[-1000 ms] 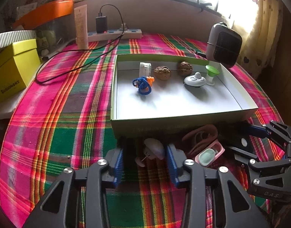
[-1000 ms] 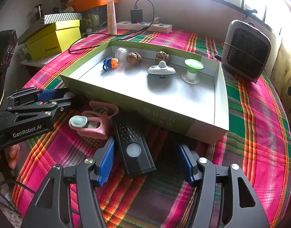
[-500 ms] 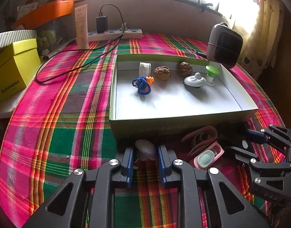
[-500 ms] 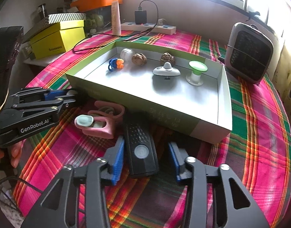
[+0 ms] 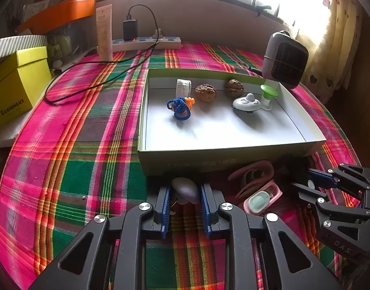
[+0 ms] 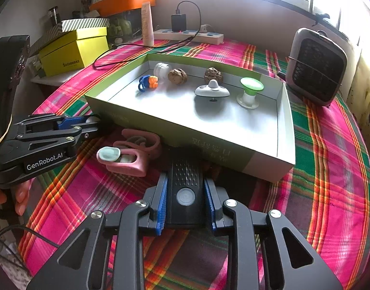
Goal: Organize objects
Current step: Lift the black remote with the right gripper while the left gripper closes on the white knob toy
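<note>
1. The surface [image 5: 71, 169], covered in a pink, green and orange plaid cloth, carries everything here.
2. A shallow green box [image 5: 209, 162] with a white inside sits open in the middle of the surface; its near wall faces both cameras.
3. A grey heater [image 6: 317, 67] stands just beyond the box's far right corner; a yellow box [image 6: 73, 50] sits off the surface's left edge, and a power strip [image 5: 146, 42] lies by the back wall.
4. The right tongs [image 6: 185, 200] are closed on a black remote [image 6: 185, 181], blue pads pressed to both long sides. The remote lies on the cloth with its far end close to the box's near wall.
5. The left tongs [image 5: 185, 203] are clamped around a small grey mushroom-shaped piece [image 5: 185, 189], just in front of the box's near wall. Whether it is lifted off the cloth cannot be told.
6. A pink holder [image 6: 127, 157] with a pale green oval cap lies on the cloth between the two tongs, touching a pink looped strap [image 6: 141, 140] behind it.
7. Inside the box, along the far wall: a white jar [image 5: 183, 87] on its side, two walnuts [image 5: 205, 93], a grey spinning top [image 5: 246, 102], and a green-topped white stand [image 5: 268, 96].
8. A blue and orange knotted toy [image 5: 180, 107] lies just in front of the jar.
</note>
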A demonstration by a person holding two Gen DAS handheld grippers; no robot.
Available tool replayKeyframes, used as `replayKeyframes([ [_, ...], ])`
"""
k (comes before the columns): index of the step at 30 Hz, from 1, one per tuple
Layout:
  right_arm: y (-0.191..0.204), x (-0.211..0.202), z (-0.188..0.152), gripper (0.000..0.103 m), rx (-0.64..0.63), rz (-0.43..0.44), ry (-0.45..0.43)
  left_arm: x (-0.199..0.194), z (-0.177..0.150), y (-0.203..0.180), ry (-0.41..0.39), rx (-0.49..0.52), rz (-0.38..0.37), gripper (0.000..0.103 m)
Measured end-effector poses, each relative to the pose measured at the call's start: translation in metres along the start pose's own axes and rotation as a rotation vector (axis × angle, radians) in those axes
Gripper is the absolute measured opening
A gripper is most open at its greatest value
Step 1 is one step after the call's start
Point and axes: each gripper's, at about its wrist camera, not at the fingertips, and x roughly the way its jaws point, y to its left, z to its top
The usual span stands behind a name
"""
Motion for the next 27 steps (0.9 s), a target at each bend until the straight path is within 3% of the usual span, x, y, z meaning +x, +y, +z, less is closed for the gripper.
replayKeyframes([
  [27, -0.002, -0.019, 0.003, 0.028, 0.025, 0.022, -0.031, -0.017, 0.006, -0.004, -0.022, 0.002, -0.033, 0.02],
])
